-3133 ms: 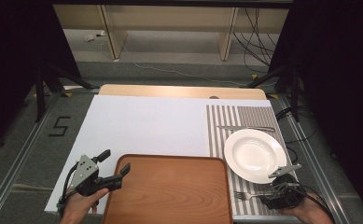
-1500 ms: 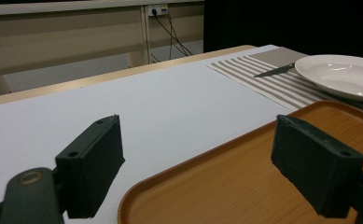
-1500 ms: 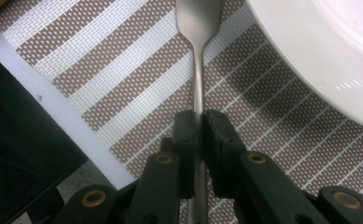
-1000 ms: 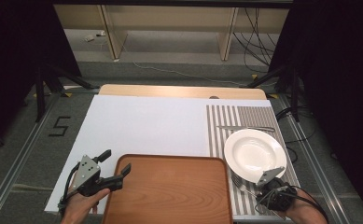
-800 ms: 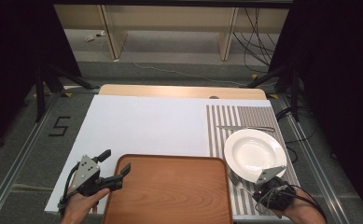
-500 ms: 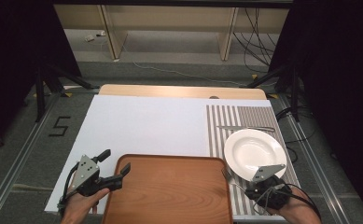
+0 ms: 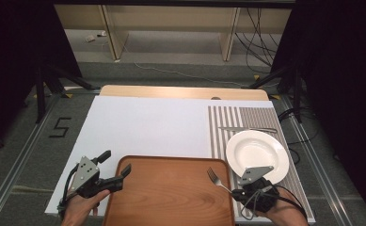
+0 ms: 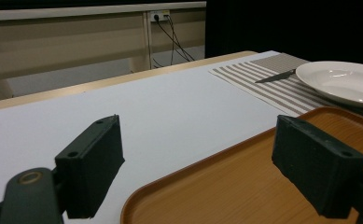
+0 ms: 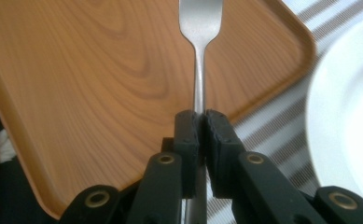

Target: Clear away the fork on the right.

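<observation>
So my right gripper (image 7: 234, 190) has its jaws clamped on a fork (image 7: 217, 180), pinching the handle with the tines pointing away from me. In the right gripper view the fork (image 9: 198, 56) sticks straight out from between the pads, and its head sits over the right end of the wooden tray (image 9: 95, 84). From above, the tines are over the tray (image 7: 171, 193) near its right edge, and the handle crosses that edge back to my jaws. I can't tell whether the fork touches the wood or sits a bit above it.

My left gripper (image 7: 115, 171) is at the tray's left corner with its jaws wide open and nothing in them. In the left gripper view one jaw is over the white sheet (image 8: 146, 116) and the other over the tray (image 8: 244, 186), so the tray's rim runs between them.

The plate (image 7: 257, 155) is on the striped mat (image 7: 223, 125), just right of the tray and right next to my right gripper. A knife (image 7: 246, 129) lies on the mat beyond the plate. Everything's on the desk (image 7: 180, 92).
</observation>
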{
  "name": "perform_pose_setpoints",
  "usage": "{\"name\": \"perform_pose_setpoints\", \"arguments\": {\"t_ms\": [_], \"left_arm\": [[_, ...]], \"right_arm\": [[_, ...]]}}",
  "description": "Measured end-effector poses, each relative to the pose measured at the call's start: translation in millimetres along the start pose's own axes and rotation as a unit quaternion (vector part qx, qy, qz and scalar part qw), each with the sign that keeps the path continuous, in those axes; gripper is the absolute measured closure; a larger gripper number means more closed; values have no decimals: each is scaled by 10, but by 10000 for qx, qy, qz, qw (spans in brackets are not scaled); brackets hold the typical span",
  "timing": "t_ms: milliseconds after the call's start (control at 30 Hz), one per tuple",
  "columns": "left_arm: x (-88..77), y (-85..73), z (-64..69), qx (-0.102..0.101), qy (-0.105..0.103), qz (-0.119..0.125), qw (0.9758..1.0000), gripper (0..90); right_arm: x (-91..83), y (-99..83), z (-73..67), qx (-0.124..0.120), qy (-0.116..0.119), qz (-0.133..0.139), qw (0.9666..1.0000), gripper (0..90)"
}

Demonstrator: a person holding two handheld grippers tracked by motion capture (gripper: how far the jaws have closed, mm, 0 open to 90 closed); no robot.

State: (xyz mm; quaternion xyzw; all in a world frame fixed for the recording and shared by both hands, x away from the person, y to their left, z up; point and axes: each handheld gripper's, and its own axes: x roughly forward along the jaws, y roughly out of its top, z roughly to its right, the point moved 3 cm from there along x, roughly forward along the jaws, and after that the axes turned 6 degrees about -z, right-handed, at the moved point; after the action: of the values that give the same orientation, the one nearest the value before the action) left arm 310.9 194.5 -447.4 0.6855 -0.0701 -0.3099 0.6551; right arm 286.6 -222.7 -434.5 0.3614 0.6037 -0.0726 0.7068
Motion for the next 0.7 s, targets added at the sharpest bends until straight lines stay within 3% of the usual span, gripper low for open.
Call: {"name": "perform_pose_setpoints", "arguments": {"t_ms": [367, 700], "left_arm": [[-2, 7, -7, -6, -16, 76, 10000, 162], [-10, 10, -7, 3, 16, 57, 10000, 162]], "right_arm": [[114, 171, -202, -324, 200, -51, 9993, 843], [238, 286, -372, -313, 452, -207, 9983, 843]]}}
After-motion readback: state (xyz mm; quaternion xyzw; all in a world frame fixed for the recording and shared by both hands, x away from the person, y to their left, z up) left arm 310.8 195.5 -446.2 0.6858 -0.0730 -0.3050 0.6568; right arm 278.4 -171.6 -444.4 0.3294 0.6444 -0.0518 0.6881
